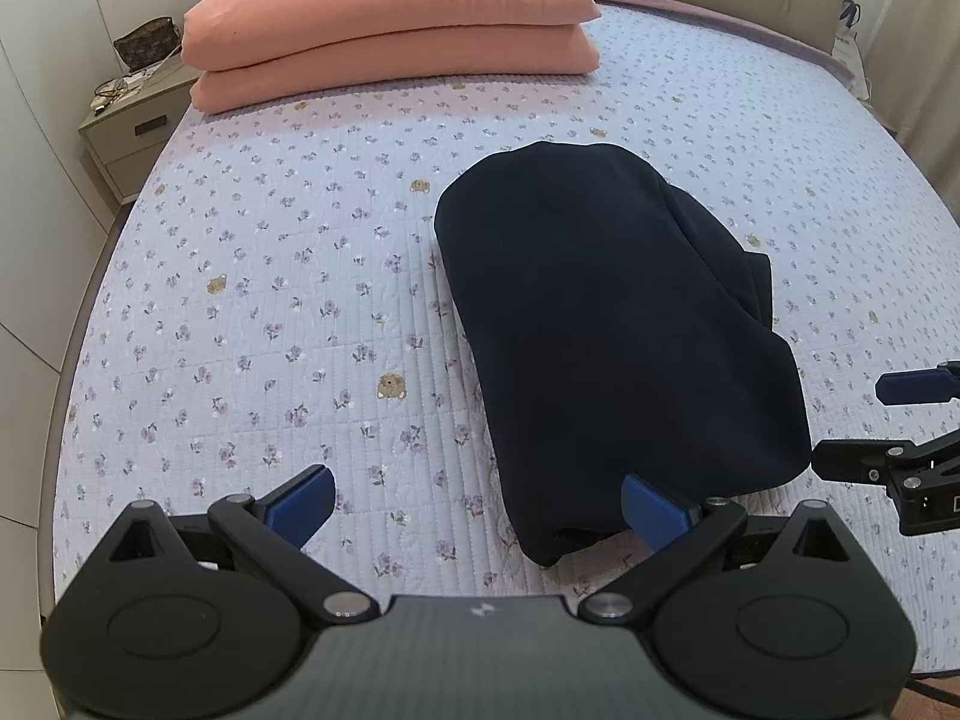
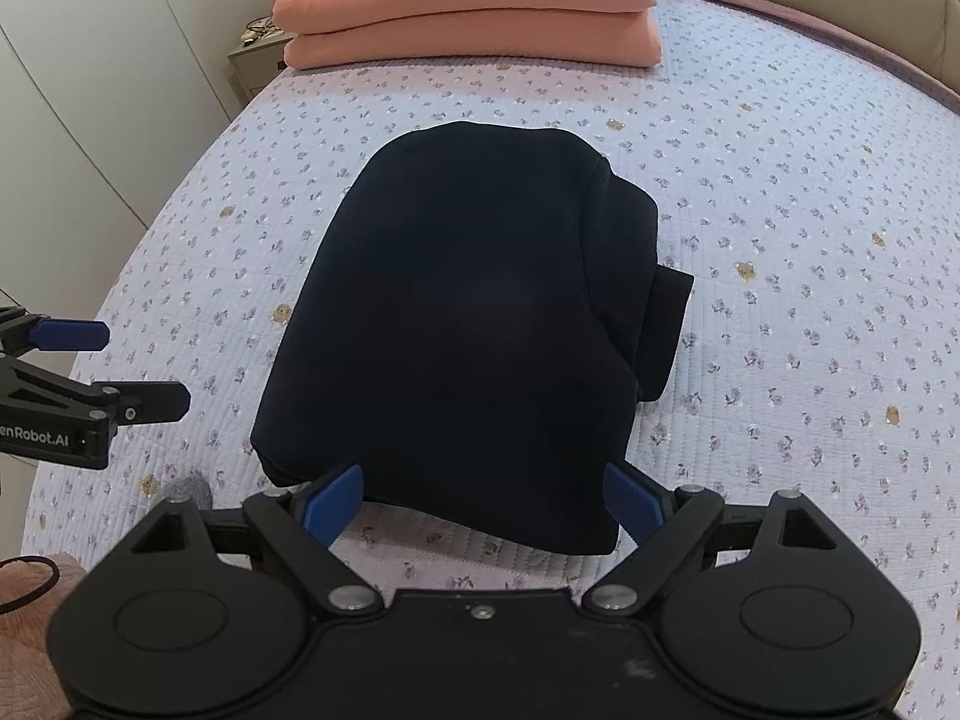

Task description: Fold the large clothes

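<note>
Both pairs of jaws are spread wide and hold nothing; we see blue pads [image 1: 303, 504] far apart on our left gripper [image 1: 480, 510] and just the same on our right gripper [image 2: 480, 504]. We take the dark navy garment [image 2: 474, 324] as our landmark. It lies folded into a thick bundle on the bed [image 1: 240, 300], and its long way runs from us toward the two stacked pink pillows [image 1: 390, 24] at the far end. Our right gripper sits right at the near end of the garment, with that end between its open jaws. Our left gripper is off to the left of the garment, and only its right pad is touching or just beside the near corner. So we think the right hand is better placed for the next move. The garment looks soft and heavy, like fleece, with round puffy edges. A thick folded bit sticks out on its right side, so we judge the fold may need one more tidy. The bed cover is quilted, pale purple, with tiny flowers and little bears. Left of the pillows stands a small nightstand [image 1: 129, 132].
</note>
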The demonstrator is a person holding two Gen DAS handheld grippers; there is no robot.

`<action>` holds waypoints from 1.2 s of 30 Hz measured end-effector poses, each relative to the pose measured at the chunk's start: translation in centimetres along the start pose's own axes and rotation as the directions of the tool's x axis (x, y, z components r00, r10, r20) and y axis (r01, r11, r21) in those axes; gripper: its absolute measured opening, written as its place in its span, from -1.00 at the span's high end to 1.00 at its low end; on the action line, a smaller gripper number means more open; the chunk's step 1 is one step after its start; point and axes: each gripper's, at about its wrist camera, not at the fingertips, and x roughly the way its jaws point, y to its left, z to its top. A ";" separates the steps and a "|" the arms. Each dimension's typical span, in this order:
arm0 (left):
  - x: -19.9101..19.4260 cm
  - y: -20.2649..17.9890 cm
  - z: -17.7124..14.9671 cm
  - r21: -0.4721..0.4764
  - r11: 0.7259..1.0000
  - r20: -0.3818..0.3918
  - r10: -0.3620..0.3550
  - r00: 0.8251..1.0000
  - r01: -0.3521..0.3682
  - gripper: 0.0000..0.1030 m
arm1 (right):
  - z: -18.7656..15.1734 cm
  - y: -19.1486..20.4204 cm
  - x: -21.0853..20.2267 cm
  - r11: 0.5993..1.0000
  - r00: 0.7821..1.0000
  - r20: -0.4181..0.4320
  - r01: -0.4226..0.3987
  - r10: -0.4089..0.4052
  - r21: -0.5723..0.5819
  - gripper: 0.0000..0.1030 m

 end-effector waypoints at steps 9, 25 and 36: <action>0.1 -0.1 0.0 0.003 1.000 0.000 -0.003 1.000 0.003 -1.00 | -0.1 0.1 0.1 1.000 1.000 -0.009 -0.002 0.002 -0.006 -1.00; 0.2 0.0 0.0 0.013 1.000 -0.001 -0.007 1.000 0.007 -1.00 | 0.0 0.1 0.2 1.000 1.000 -0.016 -0.006 0.006 -0.010 -1.00; 0.3 -0.6 0.1 0.042 0.999 -0.005 -0.015 1.000 0.015 -1.00 | -0.1 0.1 0.4 1.000 1.000 -0.027 -0.015 0.015 -0.020 -1.00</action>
